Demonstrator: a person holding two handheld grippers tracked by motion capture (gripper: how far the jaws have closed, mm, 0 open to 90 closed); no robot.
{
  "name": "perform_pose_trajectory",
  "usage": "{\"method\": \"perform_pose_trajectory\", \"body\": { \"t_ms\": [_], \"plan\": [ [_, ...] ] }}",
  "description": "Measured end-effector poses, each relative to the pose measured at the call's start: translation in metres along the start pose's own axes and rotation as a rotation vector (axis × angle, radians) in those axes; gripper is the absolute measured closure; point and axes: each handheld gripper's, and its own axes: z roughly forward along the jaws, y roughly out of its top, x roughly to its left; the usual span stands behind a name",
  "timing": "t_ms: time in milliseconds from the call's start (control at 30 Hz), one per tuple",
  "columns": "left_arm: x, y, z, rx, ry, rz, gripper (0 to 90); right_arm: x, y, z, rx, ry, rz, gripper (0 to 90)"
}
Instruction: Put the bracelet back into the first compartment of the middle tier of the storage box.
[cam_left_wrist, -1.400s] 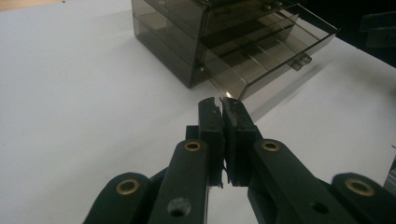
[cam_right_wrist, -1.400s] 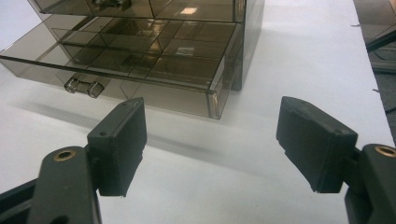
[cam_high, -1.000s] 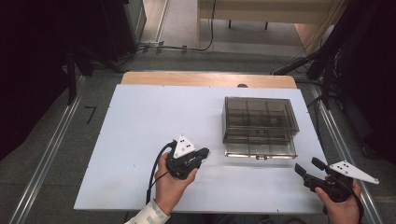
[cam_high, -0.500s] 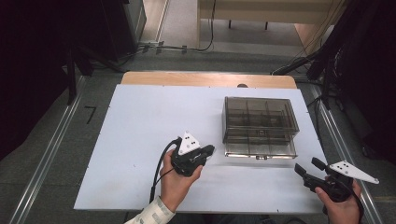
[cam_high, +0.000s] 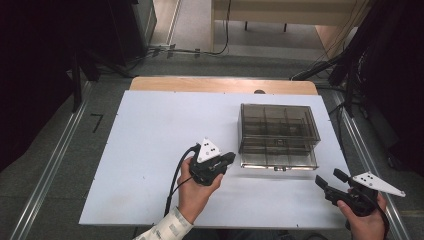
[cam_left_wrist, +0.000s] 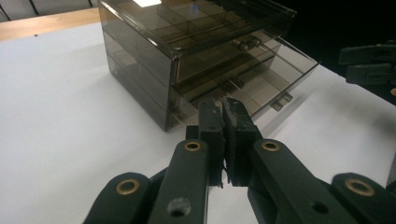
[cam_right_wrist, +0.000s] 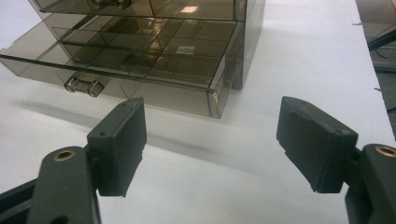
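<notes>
Right now a smoky clear drawer box (cam_high: 278, 134) is sitting on the white table top (cam_high: 150, 150), toward the right side. Its bottom drawer (cam_right_wrist: 135, 65) is sticking out partway toward the person, and the little handle (cam_right_wrist: 84, 86) on its front is hanging free.

The left gripper (cam_high: 226, 160) is hovering just beside the box's near left corner, with its jaws pressed together and holding nothing. The right gripper (cam_high: 327, 181) is waiting near the table's front right edge, apart from the box, with its jaws standing wide open and empty.

My guess is that the drawer is being worked on, to push it shut or pull it out more. To push it well, the closed left jaws should be touching the flat front of the drawer near the middle, going straight and slow so the light box is not sliding away. To pull it, open jaws should be pinching the small handle gently. The other gripper could be steadying the box.

The white top is lying on a wooden table (cam_high: 200, 84) whose far edge is peeking out. Around it the floor (cam_high: 60, 160) is looking grey, with black cables (cam_high: 190, 50) running across it at the back, and dark things are standing at both sides.
</notes>
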Motion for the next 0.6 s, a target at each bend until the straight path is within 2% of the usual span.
{"method": "perform_pose_trajectory", "body": {
  "t_ms": [600],
  "plan": [
    [-0.005, 0.012, 0.01, -0.005, -0.01, 0.013, 88.1, 0.0, 0.0, 0.0, 0.0, 0.002, 0.0, 22.7]
  ]
}}
